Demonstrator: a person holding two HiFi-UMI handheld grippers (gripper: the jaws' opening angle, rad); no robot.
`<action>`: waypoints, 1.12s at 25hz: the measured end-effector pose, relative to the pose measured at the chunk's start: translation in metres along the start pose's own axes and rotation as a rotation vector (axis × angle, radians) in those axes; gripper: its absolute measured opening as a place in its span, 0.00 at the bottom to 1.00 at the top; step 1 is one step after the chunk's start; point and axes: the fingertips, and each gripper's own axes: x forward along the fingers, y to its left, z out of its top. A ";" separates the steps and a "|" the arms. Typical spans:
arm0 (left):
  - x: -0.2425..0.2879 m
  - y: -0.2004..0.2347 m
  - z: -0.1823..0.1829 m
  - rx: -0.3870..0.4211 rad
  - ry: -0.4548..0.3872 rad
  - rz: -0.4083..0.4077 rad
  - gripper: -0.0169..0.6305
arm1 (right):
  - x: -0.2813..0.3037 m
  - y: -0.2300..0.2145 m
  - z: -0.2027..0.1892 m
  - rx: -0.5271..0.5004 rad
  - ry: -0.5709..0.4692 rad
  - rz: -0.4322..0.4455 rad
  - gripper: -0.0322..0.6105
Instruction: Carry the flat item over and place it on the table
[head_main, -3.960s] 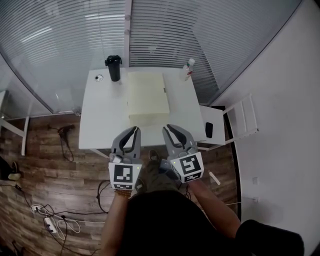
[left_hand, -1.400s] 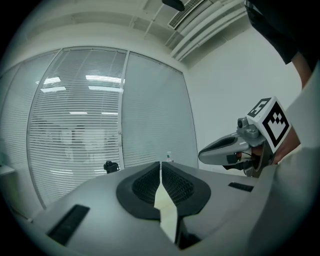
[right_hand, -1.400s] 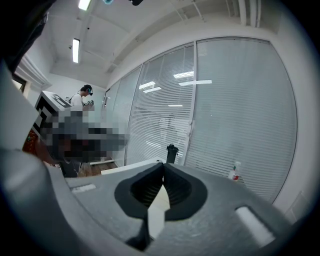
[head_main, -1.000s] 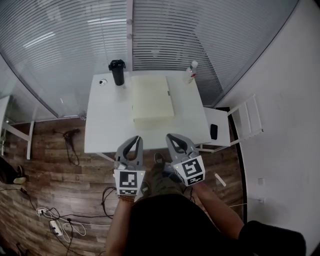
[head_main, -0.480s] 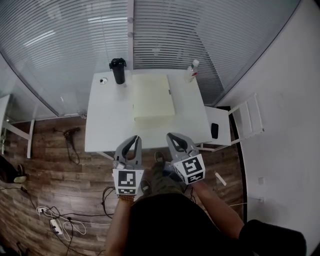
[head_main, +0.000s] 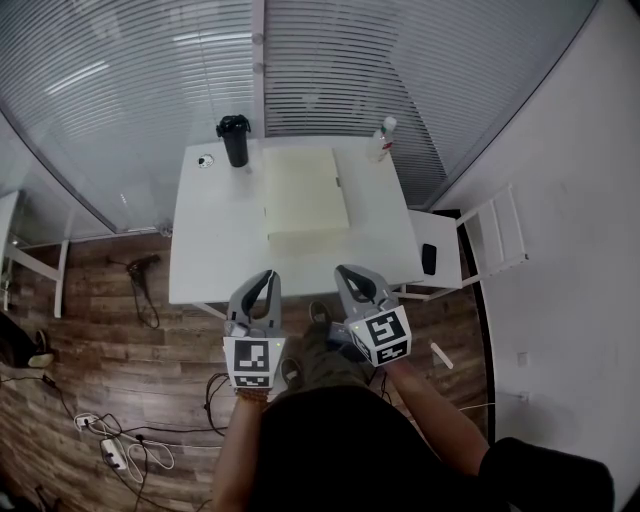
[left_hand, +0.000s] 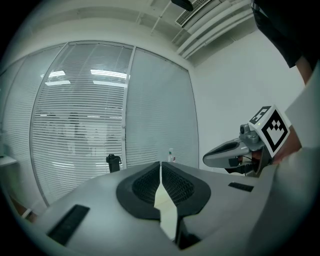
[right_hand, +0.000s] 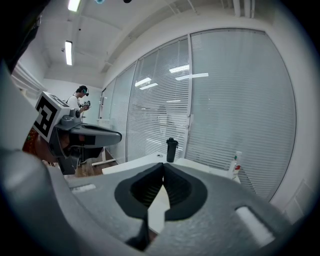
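A pale yellow flat sheet (head_main: 305, 190) lies on the white table (head_main: 215, 240), toward its far middle. Both grippers hang side by side just short of the table's near edge, above the wooden floor. My left gripper (head_main: 267, 275) is shut with nothing in it, its pads meeting (left_hand: 160, 168). My right gripper (head_main: 348, 270) is also shut and holds nothing (right_hand: 163, 170). Each gripper view looks over the table toward the blinds. The left gripper view shows the right gripper (left_hand: 231, 151), and the right gripper view shows the left gripper (right_hand: 87, 134).
A black flask (head_main: 234, 140) and a small round object (head_main: 206, 160) stand at the table's far left, a white bottle (head_main: 380, 140) at its far right. A white chair (head_main: 470, 240) with a dark phone (head_main: 428, 261) stands to the right. Cables (head_main: 120, 445) lie on the floor. A person (right_hand: 80, 98) stands far off.
Over the last second nothing has visibly moved. Compared with four seconds ago, both grippers sit slightly lower in the head view, still shut.
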 end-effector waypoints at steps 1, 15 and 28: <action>0.001 0.001 0.000 -0.003 0.000 0.001 0.05 | 0.000 -0.001 -0.001 0.002 0.002 -0.003 0.05; 0.007 0.002 -0.006 -0.019 0.016 0.006 0.05 | 0.003 -0.011 -0.013 0.011 0.020 -0.008 0.05; 0.016 0.006 -0.011 -0.025 0.027 0.005 0.05 | 0.011 -0.014 -0.017 0.009 0.036 0.003 0.05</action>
